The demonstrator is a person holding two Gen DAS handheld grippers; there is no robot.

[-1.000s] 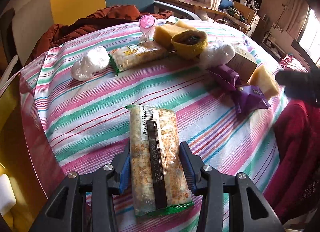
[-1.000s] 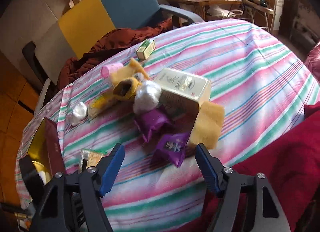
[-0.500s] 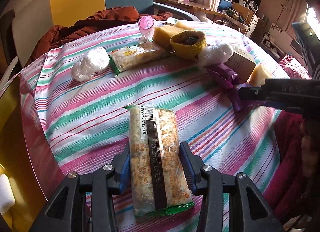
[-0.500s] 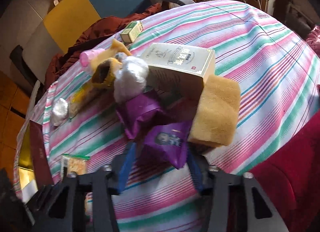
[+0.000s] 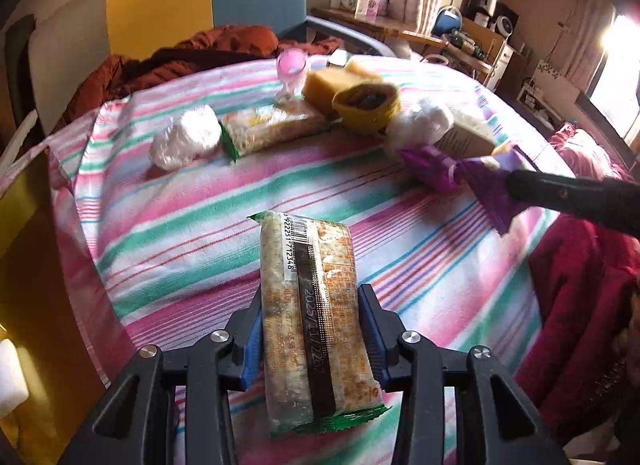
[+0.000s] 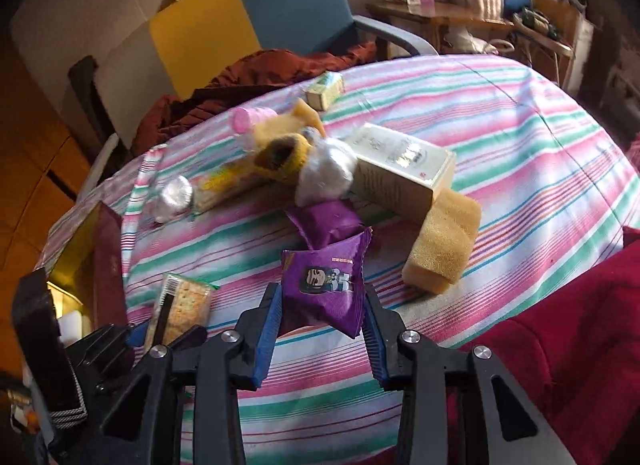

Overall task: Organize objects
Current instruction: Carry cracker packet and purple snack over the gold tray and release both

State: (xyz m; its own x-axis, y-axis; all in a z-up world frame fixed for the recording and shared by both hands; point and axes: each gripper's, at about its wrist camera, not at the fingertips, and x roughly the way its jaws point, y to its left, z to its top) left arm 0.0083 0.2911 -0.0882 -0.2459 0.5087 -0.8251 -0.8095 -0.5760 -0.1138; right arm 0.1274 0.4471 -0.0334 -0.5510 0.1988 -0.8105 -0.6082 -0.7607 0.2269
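Left wrist view: the left gripper [image 5: 311, 331] clamps a cracker pack [image 5: 314, 325] lengthwise between its blue fingers [image 5: 253, 339], its jaws having just closed a little further on it. The pack is held above the striped table [image 5: 168, 221]. Farther back lie a plastic wad [image 5: 184, 141], a second cracker pack [image 5: 272, 131], a pink cup [image 5: 292, 73], a sponge [image 5: 322, 89] and a yellow pouch [image 5: 368, 107]. At right the right gripper's dark arm reaches in at a purple packet [image 5: 490, 193].

Right wrist view: the right gripper [image 6: 320, 329] has just closed on the purple packet [image 6: 326, 287], fingers [image 6: 269, 331] pressing both its sides, just above the table [image 6: 540, 153]. Behind it lie another purple packet [image 6: 326, 223], a box [image 6: 402, 173] and a sponge [image 6: 442, 249] leaning on the box.
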